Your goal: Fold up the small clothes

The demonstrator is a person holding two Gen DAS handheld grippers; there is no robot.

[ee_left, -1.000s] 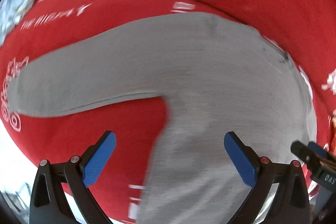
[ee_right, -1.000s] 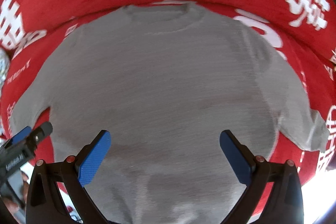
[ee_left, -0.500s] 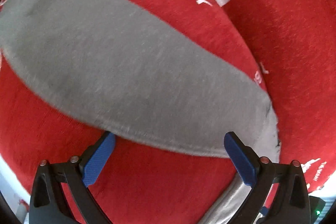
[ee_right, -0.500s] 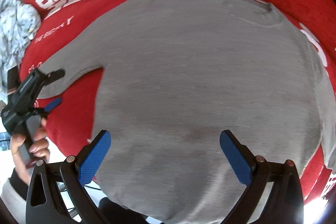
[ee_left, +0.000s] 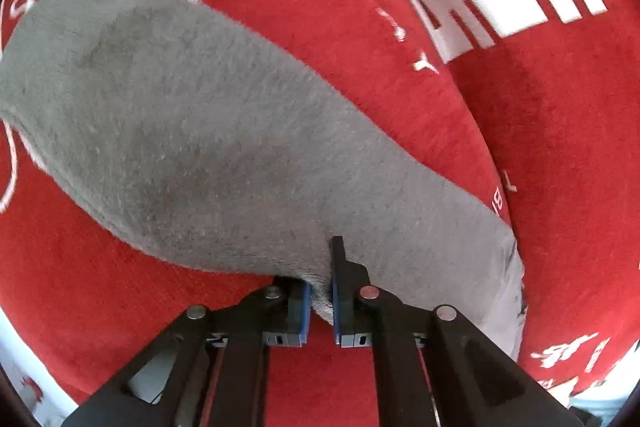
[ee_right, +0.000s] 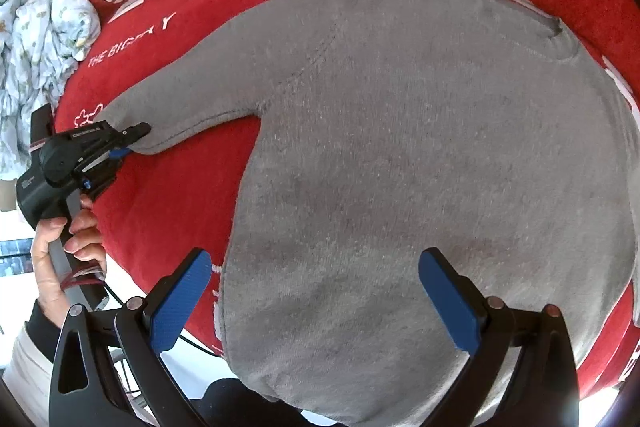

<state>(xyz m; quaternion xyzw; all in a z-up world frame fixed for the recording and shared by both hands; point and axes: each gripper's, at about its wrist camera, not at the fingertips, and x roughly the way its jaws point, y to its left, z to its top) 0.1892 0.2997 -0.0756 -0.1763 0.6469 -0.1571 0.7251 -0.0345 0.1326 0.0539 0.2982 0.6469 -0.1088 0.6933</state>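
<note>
- red cover (ee_right: 168, 195) between the sleeve and the body of the grey sweater (ee_right: 400, 167) is bare, easy to get into
- crumpled pale floral cloth (ee_right: 40, 39) hogs the far left edge
- left gripper (ee_right: 128, 143) sits at the cuff

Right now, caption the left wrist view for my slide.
Left gripper pinching the sleeve of a grey sweater on a red blanket.

A red plush cover (ee_right: 168, 195) with white lettering carries everything. A grey sweater (ee_right: 400, 147) lies spread flat on it. Pale patterned cloth (ee_right: 36, 39) sits crumpled at its edge.
</note>
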